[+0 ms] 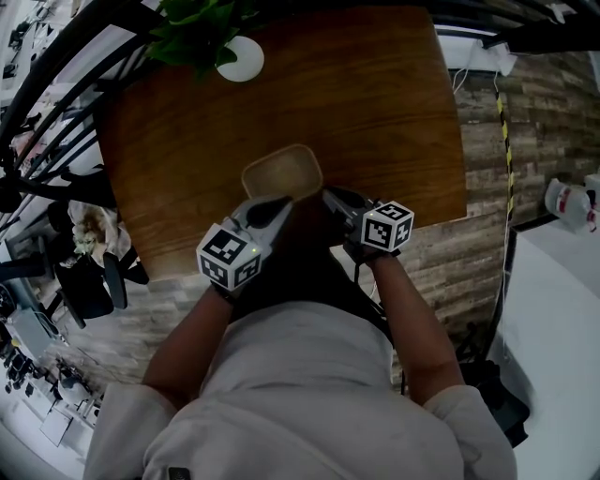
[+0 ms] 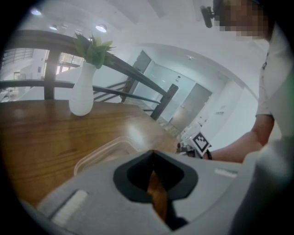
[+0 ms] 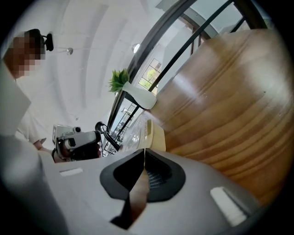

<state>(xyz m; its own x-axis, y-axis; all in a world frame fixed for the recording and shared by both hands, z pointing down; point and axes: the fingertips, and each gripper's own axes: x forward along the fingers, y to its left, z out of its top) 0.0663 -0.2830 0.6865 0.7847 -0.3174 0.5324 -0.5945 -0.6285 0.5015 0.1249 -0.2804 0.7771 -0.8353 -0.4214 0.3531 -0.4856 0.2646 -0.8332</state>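
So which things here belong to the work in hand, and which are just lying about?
In hand: plastic box; left gripper and right gripper, both shut, close to its near rim.
Lying about: white vase with a plant, at the far edge of the table.

I stand at a brown wooden bench [image 1: 375,112] with rounded corners. At its far edge a white vase [image 1: 241,58] holds a green plant [image 1: 192,28]. Behind it runs a black railing [image 1: 56,84] with slanted bars. The floor [image 1: 544,122] is grey-brown planks, crossed by a black-and-yellow striped strip [image 1: 507,141]. A white table [image 1: 562,319] stands to my right. The white ceiling [image 2: 151,18] carries 2 round lights [image 2: 101,28], with pale panelled walls [image 2: 161,78] beyond.
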